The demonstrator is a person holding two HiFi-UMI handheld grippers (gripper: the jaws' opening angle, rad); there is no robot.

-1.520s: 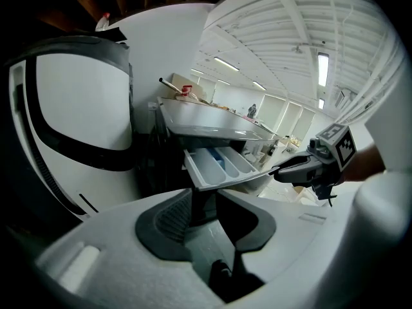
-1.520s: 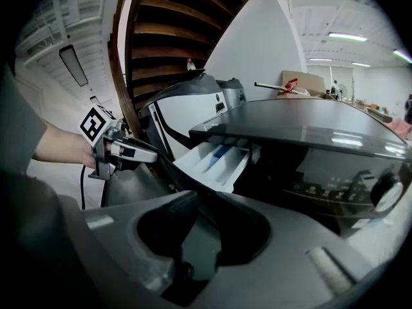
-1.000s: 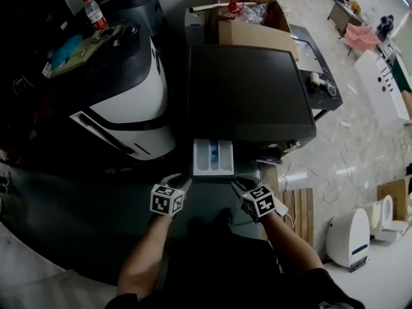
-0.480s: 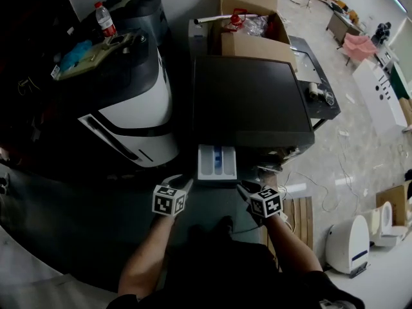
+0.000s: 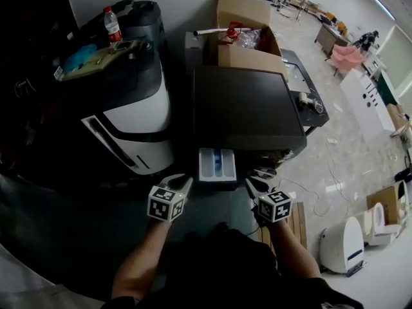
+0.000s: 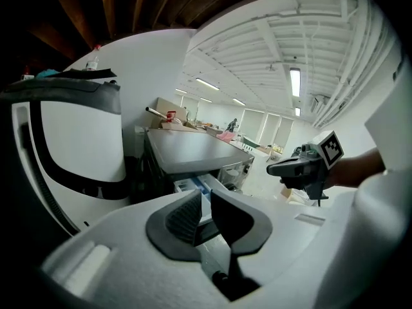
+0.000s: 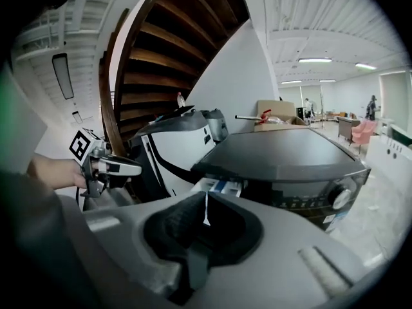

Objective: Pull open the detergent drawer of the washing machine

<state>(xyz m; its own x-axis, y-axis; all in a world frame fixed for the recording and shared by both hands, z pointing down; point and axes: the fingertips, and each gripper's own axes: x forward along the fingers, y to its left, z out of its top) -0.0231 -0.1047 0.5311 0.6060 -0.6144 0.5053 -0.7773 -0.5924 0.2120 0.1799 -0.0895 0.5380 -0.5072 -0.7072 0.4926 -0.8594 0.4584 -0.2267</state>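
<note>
The detergent drawer [image 5: 217, 166] of the washing machine [image 5: 248, 108] already stands pulled out, just below the middle of the head view. Its white tray, with a blue insert, sticks out from under the machine's dark lid.

Your left hand-held gripper [image 5: 183, 181] hangs just to the lower left of the drawer, clear of it. Its jaws have just been closing and now stand only a narrow gap apart, with nothing between them (the drawer shows through that gap in the left gripper view, but well behind the pads).

Your right hand-held gripper [image 5: 252, 185] sits to the lower right of the drawer, also off it. Its jaws have just been closing too and are all but together, down to a thin slit, and they hold nothing.

A white and black appliance [image 5: 132, 111] stands left of the washing machine, with a water bottle [image 5: 112, 23] on top. A cardboard box [image 5: 243, 19] sits behind the machine, near the top of the frame.
</note>
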